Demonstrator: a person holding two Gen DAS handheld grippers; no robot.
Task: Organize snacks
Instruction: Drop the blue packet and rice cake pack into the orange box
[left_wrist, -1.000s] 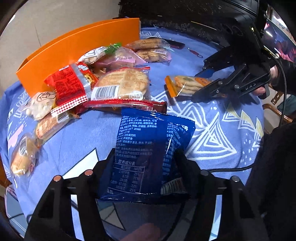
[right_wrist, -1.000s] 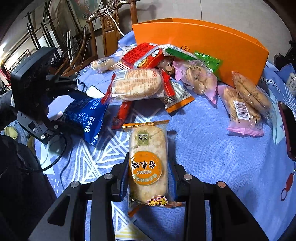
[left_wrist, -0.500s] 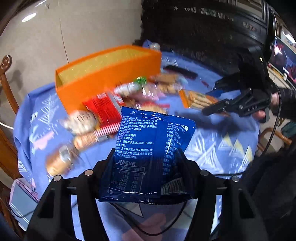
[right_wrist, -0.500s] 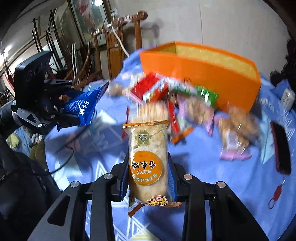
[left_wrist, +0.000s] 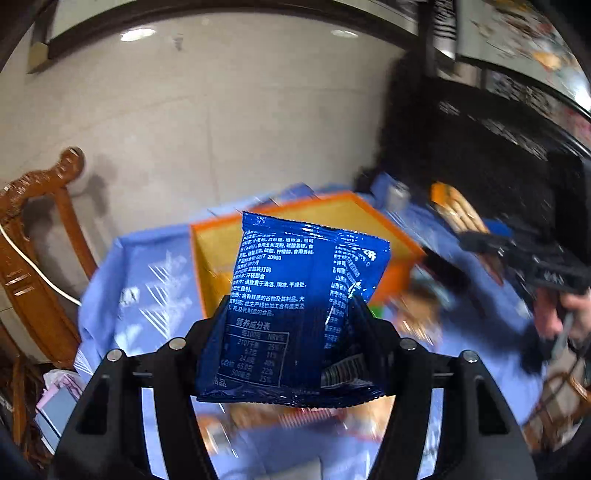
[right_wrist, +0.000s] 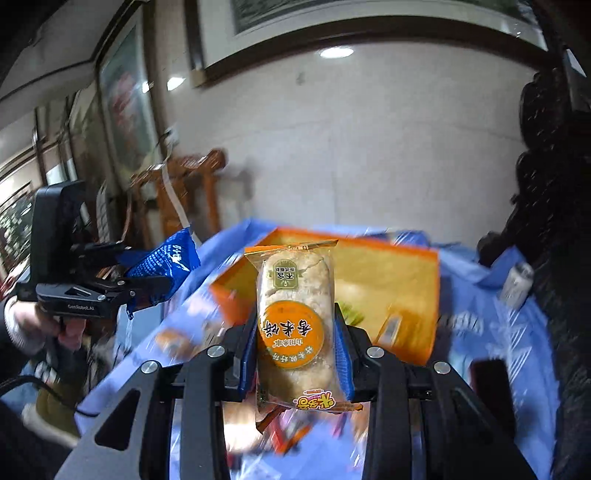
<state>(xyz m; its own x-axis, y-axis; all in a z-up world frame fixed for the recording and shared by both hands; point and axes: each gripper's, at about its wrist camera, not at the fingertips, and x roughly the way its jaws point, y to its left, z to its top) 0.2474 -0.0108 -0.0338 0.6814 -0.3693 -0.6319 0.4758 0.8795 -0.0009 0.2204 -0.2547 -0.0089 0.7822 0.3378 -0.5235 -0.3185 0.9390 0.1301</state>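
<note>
Lifting both packets off the table, the left tool (left_wrist: 291, 314) clamps the glossy blue foil snack bag (left_wrist: 295, 306) and the right tool (right_wrist: 295, 347) the clear-wrapped rice cracker (right_wrist: 295, 321), now poised near the open orange cardboard box (right_wrist: 391, 280), likely for dropping in.

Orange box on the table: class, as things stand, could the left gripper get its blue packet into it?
Probably yes. The orange box lies open-topped just beyond the blue packet clamped in the left gripper, with nothing visible between them; the right gripper holds its rice cracker off to one side.
</note>
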